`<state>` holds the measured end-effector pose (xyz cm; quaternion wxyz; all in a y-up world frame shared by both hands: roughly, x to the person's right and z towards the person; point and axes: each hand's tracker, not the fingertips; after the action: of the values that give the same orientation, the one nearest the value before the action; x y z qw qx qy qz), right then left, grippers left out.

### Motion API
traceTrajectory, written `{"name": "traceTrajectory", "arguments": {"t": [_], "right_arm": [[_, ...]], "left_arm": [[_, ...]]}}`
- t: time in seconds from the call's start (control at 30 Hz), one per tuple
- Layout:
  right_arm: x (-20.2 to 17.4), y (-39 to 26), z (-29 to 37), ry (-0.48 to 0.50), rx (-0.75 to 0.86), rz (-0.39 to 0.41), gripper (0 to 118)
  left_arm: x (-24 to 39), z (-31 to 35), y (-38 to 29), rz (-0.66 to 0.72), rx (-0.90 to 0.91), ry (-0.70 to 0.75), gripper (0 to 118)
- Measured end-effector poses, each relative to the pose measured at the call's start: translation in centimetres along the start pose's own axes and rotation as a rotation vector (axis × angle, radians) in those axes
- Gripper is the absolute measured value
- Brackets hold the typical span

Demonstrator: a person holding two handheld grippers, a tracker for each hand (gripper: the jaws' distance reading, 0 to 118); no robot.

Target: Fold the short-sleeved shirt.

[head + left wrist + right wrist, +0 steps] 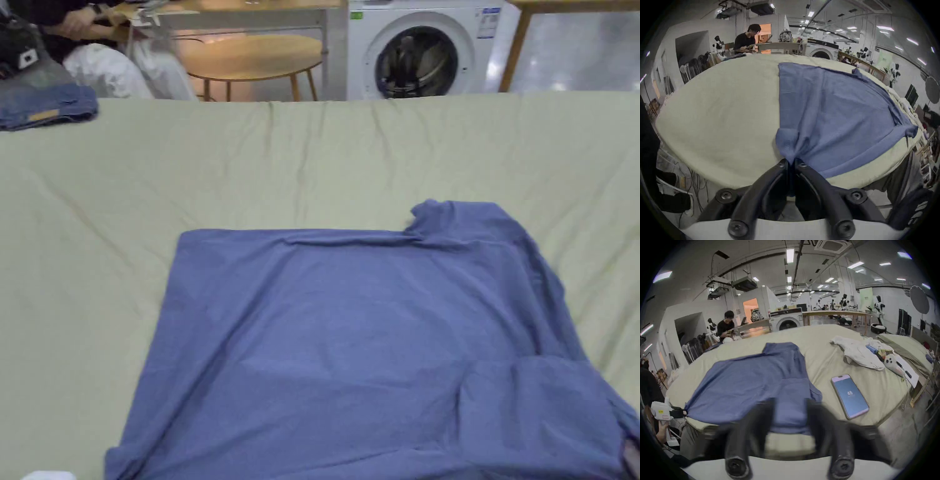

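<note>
Blue short-sleeved cotton shirt [350, 337] lies spread across the pale green sheet [187, 169] in the head view, reaching toward 5 o'clock. Left gripper view: the black left gripper [791, 161] pinches the shirt's bunched corner, jaws closed. Right gripper view: the blurred right gripper [790, 402] stands with jaws apart over the shirt's near edge at 6 o'clock, grasping nothing.

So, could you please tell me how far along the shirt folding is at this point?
Early on. Done: the blue shirt lies spread flat on the pale green bed cover, one sleeve turned in over the body. In hand: the left claw pinches a near corner; the right claw is open over the near edge. Left: every main fold.
</note>
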<state>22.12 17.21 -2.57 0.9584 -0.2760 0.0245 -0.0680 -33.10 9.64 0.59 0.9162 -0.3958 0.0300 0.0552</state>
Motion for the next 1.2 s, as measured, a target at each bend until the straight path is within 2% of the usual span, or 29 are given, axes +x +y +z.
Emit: {"name": "traceTrajectory", "arguments": {"t": [0.03, 0.13, 0.3, 0.37, 0.47, 0.57, 0.67, 0.73, 0.9, 1.0, 1.1, 1.13, 1.17, 1.2], "right_arm": [[0.6, -0.5, -0.5, -0.017, -0.033, 0.000, 73], [2.3, -2.4, -2.3, -0.047, -0.099, -0.028, 72], [4.1, -4.4, -5.3, -0.060, -0.199, -0.095, 58], [4.1, -4.6, -5.6, -0.025, -0.219, -0.095, 30], [3.0, -4.4, -5.2, -0.022, -0.205, -0.019, 4], [2.6, -3.0, -4.8, -0.021, -0.187, -0.009, 4], [2.5, 0.8, -5.0, 0.023, -0.107, -0.027, 4], [2.4, 3.9, -6.4, 0.029, -0.076, -0.027, 4], [1.9, 10.0, -13.5, 0.038, -0.061, -0.036, 4], [1.3, 12.3, -18.7, 0.004, -0.115, -0.001, 4], [0.9, 13.1, -23.5, -0.014, -0.147, -0.004, 5], [0.8, 13.1, -24.8, -0.022, -0.168, 0.001, 16], [0.5, 13.0, -25.9, -0.041, -0.198, 0.034, 34], [0.4, 12.9, -26.4, -0.061, -0.198, 0.070, 47]], "left_arm": [[0.0, 0.0, 0.0, 0.004, 0.003, -0.001, 1], [0.2, 0.0, -0.3, 0.005, 0.006, 0.011, 1], [0.1, 0.1, -0.4, 0.038, 0.013, 0.010, 1], [-0.2, 0.1, -0.6, 0.055, 0.017, 0.007, 1], [-0.3, 0.2, -0.6, 0.067, 0.021, 0.003, 1], [-1.5, 0.9, 0.6, 0.151, 0.000, -0.090, 1], [-2.3, 2.6, 3.9, 0.275, 0.137, -0.141, 1], [-2.7, 2.4, 7.3, 0.311, 0.200, -0.166, 1], [-3.2, -2.7, 16.5, 0.227, 0.239, -0.208, 1], [-3.1, -7.2, 20.8, 0.209, 0.189, -0.212, 1], [-2.4, -11.2, 23.3, 0.150, 0.113, -0.164, 1], [-2.3, -12.2, 23.7, 0.138, 0.104, -0.157, 1], [-2.7, -12.5, 23.8, 0.141, 0.097, -0.152, 7], [-2.7, -12.9, 24.0, 0.142, 0.081, -0.138, 20]]}}
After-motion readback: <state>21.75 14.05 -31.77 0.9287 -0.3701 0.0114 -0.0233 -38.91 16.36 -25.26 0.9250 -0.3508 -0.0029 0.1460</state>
